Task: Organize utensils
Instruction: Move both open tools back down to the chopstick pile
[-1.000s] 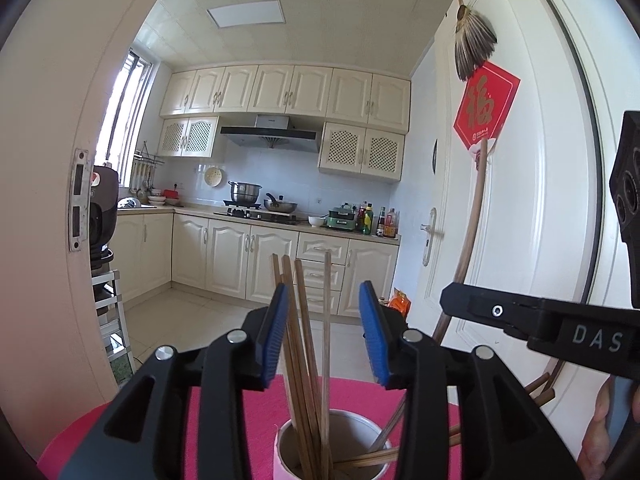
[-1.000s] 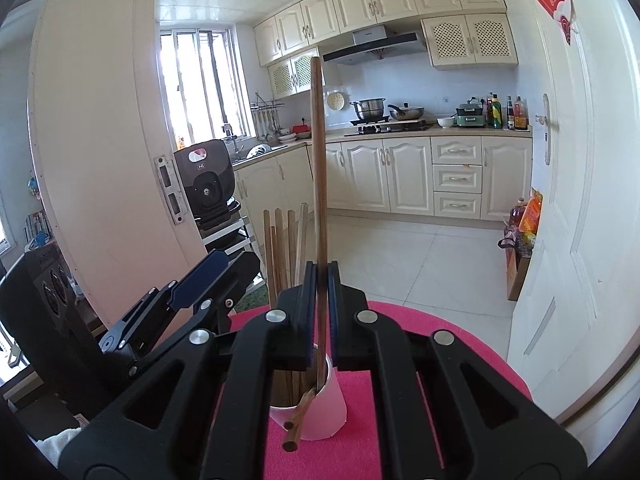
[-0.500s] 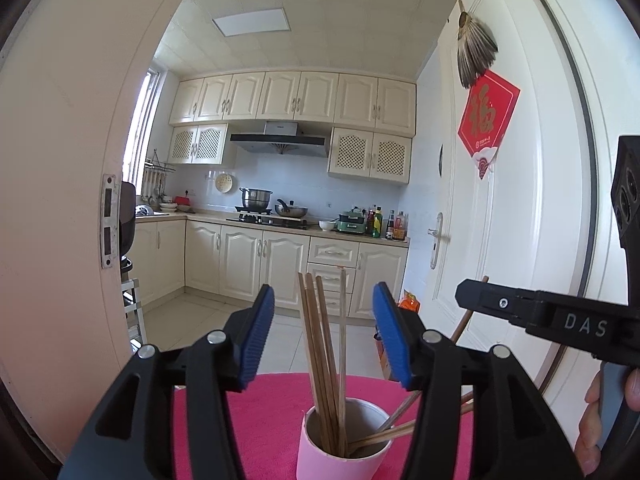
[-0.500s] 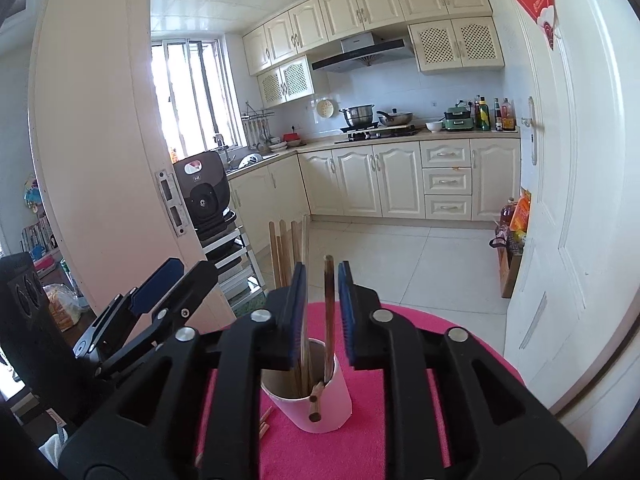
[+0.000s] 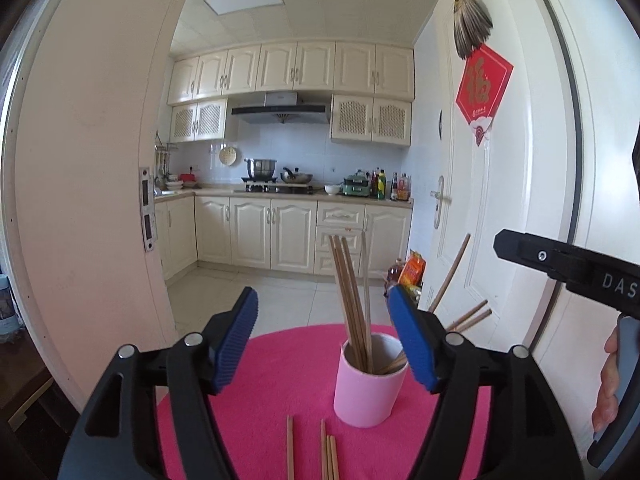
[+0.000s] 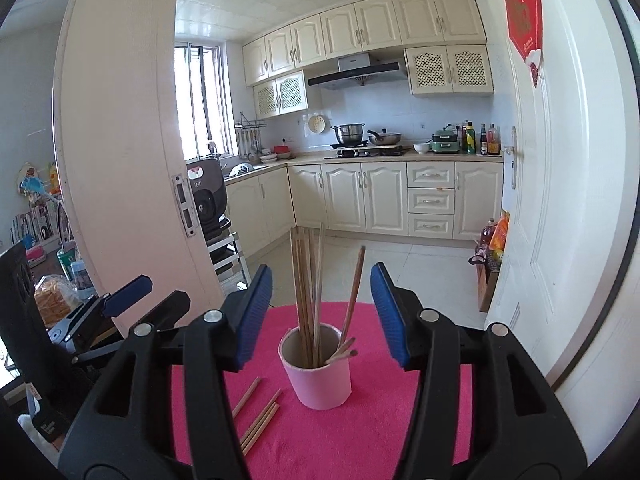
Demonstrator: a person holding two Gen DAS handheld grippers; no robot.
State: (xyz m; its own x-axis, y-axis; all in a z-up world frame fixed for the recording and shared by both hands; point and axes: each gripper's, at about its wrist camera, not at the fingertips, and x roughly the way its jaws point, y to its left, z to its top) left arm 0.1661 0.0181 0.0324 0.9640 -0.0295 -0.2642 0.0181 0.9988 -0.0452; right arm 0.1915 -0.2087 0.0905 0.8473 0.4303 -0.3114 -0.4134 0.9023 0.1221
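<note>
Chopsticks (image 6: 306, 292) are what I am sorting, and the change since a second ago is at my right gripper (image 6: 322, 314): it was then shut on one upright chopstick above the cup, and now that stick leans inside the pink cup (image 6: 316, 374) with its top tilted to the right. Both pads are clear of it, the jaws are opening and nothing is between them. My left gripper (image 5: 322, 342) is also empty, with its jaws opening; the cup shows beyond it, against the right pad in the picture, but I see no contact. Both cameras now see the cup smaller and more of the pink table cover (image 6: 360, 432) than before, so I judge both grippers have drawn back from it. For the task this means one more stick is stored and both tools are free for the next one.

Counting: one cup near the middle of the cover; in it a tight upright bundle of about five sticks, which I cannot separate surely, one leaning stick, and two short ends over the right rim. On the cover lie about four loose chopsticks (image 6: 260, 420), just beside the cup on the left.
</note>
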